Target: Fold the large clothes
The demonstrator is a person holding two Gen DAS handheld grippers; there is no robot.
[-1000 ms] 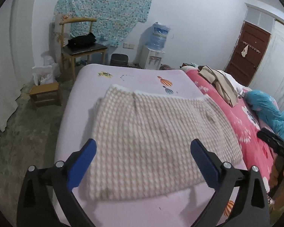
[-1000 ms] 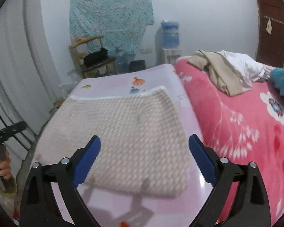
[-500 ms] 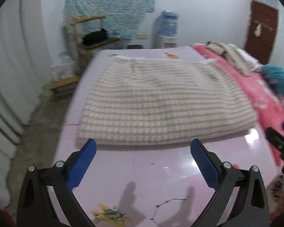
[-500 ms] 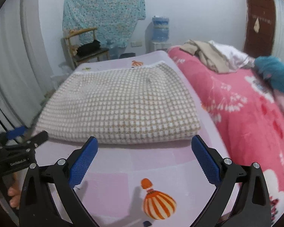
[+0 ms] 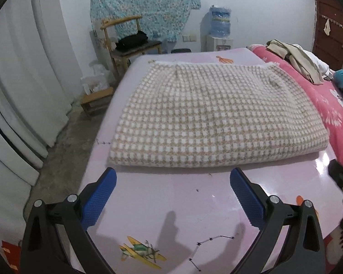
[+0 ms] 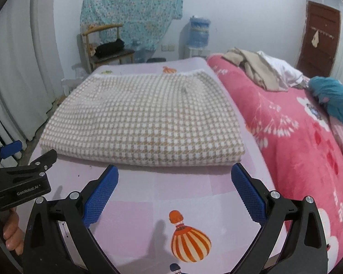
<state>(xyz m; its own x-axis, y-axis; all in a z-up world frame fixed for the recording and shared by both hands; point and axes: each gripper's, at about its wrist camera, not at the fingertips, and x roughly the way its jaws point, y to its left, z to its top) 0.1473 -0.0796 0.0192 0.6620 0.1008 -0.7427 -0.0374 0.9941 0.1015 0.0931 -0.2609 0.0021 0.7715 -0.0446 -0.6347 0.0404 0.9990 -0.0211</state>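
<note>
A beige-and-white houndstooth garment point(image 5: 215, 118) lies folded flat in a thick rectangle on the pink bed sheet point(image 5: 171, 201); it also shows in the right wrist view point(image 6: 146, 121). My left gripper point(image 5: 172, 178) is open and empty, hovering just short of the garment's near edge. My right gripper point(image 6: 175, 173) is open and empty, also just short of that near edge. The left gripper's body point(image 6: 18, 182) shows at the left of the right wrist view.
A pink flowered blanket point(image 6: 292, 141) covers the bed's right side, with a beige and white clothes pile point(image 6: 260, 70) and a teal garment point(image 6: 336, 100) on it. A wooden chair point(image 5: 128, 43), small stool point(image 5: 96, 98) and water dispenser point(image 5: 219, 29) stand beyond the bed.
Both grippers have drawn back from over the garment toward its near edge and lowered. The garment has stayed flat on the sheet.
</note>
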